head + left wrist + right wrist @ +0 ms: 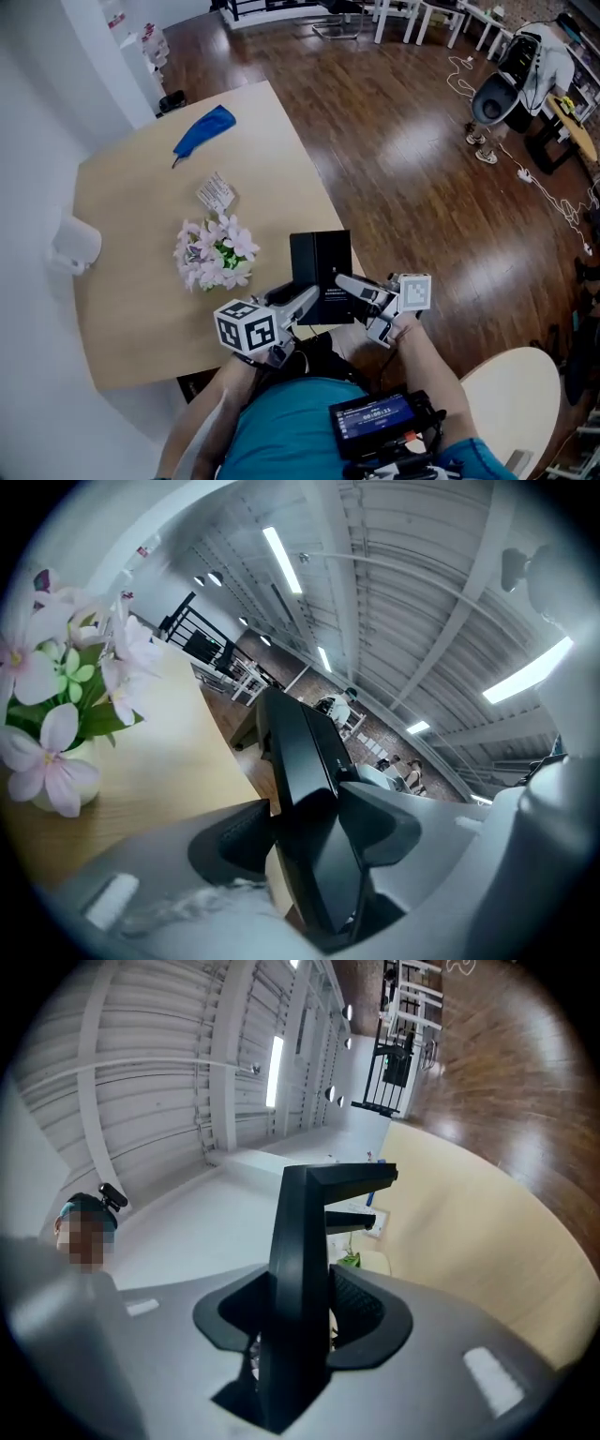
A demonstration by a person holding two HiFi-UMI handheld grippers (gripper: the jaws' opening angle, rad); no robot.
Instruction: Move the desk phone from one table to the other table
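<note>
Brown wooden floor [403, 159] filled most of the head view. On it stood a pale wooden counter [131, 187], and a second, rounded counter [511, 394] showed at the lower right. The black desk phone [321, 267] was over the near edge of the first counter, held between the two grippers; I could not tell whether it rested on the top.

The left gripper [298, 305] had its jaws set wide and clamped on the phone's thick body, one pad on each side of the tilted black slab [300, 752]. The right gripper [356, 286] had its jaws closer together, pinched on a thin black edge of the phone [300, 1232], which rose straight up out of them. The phone lay between the two sets of jaws, the left at its near left side and the right at its near right side.

Pink and white flowers [216, 253] stood just beyond the phone. A blue cloth [204, 129], a white cup [77, 244] and a small packet [217, 193] lay farther off.
</note>
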